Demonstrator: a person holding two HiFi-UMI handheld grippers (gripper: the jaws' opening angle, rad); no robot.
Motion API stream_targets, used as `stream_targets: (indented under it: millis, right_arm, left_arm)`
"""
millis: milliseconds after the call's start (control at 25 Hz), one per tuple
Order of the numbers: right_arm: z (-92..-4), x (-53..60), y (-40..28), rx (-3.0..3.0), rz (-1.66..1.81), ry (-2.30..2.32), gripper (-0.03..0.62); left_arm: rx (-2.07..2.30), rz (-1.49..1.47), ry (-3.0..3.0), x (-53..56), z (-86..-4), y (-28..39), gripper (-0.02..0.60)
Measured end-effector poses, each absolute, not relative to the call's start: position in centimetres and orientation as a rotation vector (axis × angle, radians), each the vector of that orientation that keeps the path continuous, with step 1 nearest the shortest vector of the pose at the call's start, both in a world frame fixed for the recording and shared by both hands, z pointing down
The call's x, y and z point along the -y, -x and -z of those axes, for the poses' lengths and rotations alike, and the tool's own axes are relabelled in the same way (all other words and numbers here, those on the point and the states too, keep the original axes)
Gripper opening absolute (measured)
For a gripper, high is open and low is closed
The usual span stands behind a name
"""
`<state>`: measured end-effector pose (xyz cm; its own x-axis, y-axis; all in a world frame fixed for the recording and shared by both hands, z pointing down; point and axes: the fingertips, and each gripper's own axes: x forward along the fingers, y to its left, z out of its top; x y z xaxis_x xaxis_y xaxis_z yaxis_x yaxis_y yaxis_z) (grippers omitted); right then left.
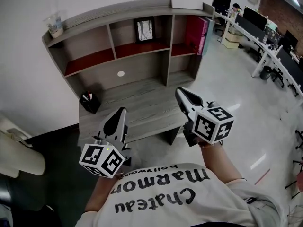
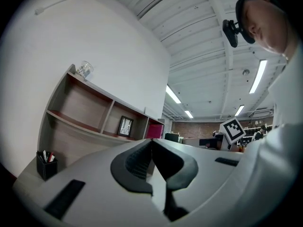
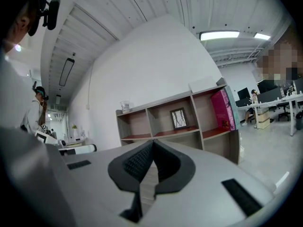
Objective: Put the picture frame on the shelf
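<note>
The black picture frame stands upright in the middle compartment of the grey shelf unit, on its red board. It also shows in the left gripper view and the right gripper view. My left gripper hovers over the desk's front edge, shut, with nothing between its pads. To its right, my right gripper is also shut and empty. Both point toward the shelf and are well short of the frame.
A black pen holder sits on the desk at the left. Pink books fill the right compartment. A glass jar rests on the shelf top. A white chair stands at the left, office desks at the right.
</note>
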<state>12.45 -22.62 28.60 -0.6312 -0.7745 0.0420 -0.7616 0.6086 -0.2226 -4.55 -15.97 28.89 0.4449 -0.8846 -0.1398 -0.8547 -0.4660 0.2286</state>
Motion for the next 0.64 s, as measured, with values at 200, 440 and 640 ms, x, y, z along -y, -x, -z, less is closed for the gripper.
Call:
stream_targets:
  millis: [200, 440, 640]
  right_arm:
    - [-29.0, 20.9, -13.5, -2.787, 0.342, 1.296, 0.006]
    - [-29.7, 19.7, -14.6, -2.807, 0.349, 1.275, 0.006]
    - [-30.6, 19.0, -16.0, -2.819, 0.355, 1.271, 0.006]
  left_arm:
    - [1.585, 0.362, -2.539, 13.7, -29.4, 3.4, 0.017]
    - [1.62, 0.371, -2.511, 12.0, -30.1, 2.4, 0.017]
    - [1.631, 0.376, -2.5, 11.2, -30.8, 1.1, 0.017]
